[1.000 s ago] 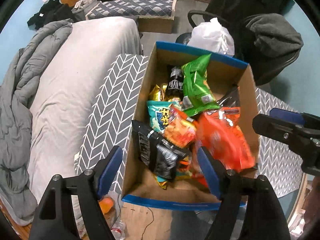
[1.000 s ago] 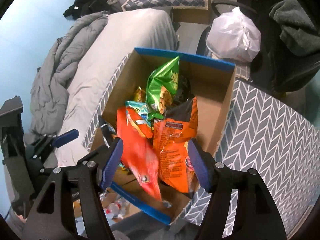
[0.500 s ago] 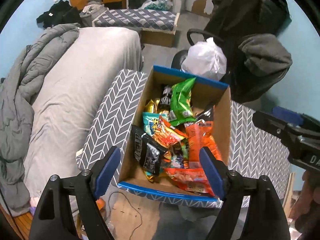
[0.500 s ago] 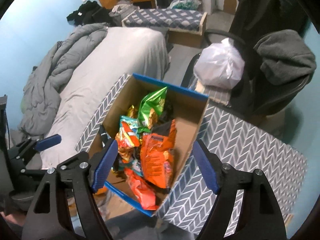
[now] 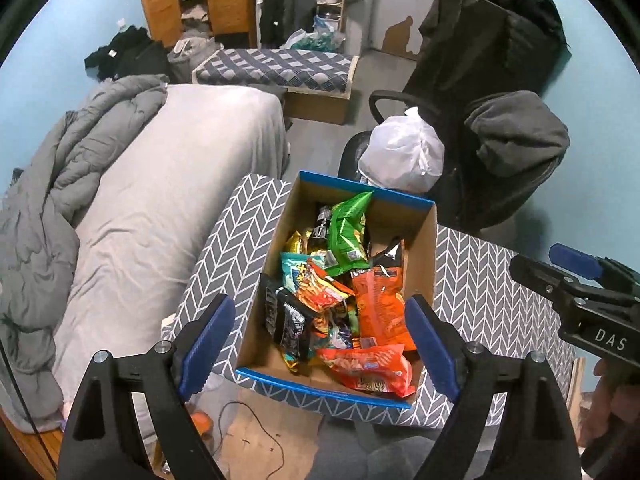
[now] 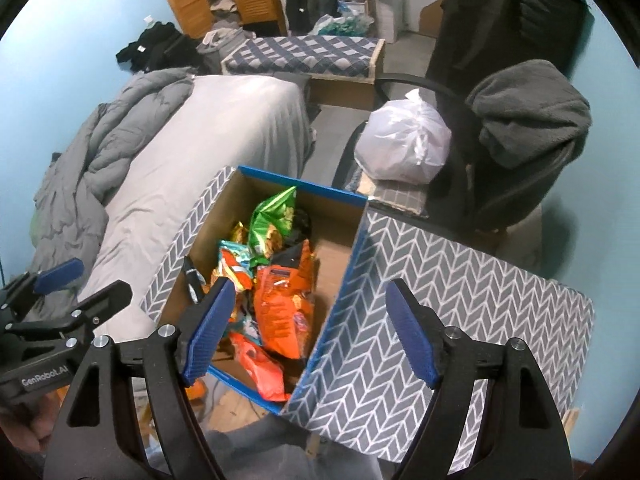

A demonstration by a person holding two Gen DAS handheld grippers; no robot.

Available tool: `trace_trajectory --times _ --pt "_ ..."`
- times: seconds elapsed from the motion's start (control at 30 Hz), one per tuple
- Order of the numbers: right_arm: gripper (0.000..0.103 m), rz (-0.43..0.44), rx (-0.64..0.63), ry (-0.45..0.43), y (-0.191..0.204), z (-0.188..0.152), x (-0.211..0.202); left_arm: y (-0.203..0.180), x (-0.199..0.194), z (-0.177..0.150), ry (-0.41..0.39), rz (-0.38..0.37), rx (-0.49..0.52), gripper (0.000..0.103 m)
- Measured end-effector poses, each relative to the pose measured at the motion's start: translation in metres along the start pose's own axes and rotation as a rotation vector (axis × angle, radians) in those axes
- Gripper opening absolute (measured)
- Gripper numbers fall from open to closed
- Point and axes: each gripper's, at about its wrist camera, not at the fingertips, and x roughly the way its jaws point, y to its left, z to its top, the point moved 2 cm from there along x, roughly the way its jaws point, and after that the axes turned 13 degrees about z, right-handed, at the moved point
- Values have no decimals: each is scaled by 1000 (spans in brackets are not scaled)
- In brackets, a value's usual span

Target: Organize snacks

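Observation:
A cardboard box with blue rim [image 5: 362,189] [image 6: 304,186] stands on a grey chevron-patterned table [image 5: 480,288] [image 6: 440,288]. It holds several snack bags: a green bag [image 5: 347,232] [image 6: 272,226], an orange bag [image 5: 380,304] [image 6: 286,308], a red-orange bag [image 5: 368,370] [image 6: 260,368], a black bag [image 5: 286,320]. My left gripper [image 5: 316,340] is open and empty, high above the box's near end. My right gripper [image 6: 308,332] is open and empty, above the box's right wall; it also shows at the left wrist view's right edge [image 5: 576,292].
A bed with grey sheet [image 5: 160,200] and rumpled duvet [image 5: 48,200] lies left of the table. An office chair [image 5: 500,152] with a white plastic bag [image 5: 404,152] stands behind the box. A patterned bench [image 5: 280,72] is farther back. Floor with cable [image 5: 256,432] lies below.
Both grippers have risen and pulled back from the box, so it looks smaller. The red-orange bag has dropped to lie flat at the box's near end.

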Motion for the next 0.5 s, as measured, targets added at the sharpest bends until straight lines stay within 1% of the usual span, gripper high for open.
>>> trace_trajectory --times 0.5 --pt "78 -20 45 -10 -26 -15 -22 -31 -23 -2 -39 -18 48 88"
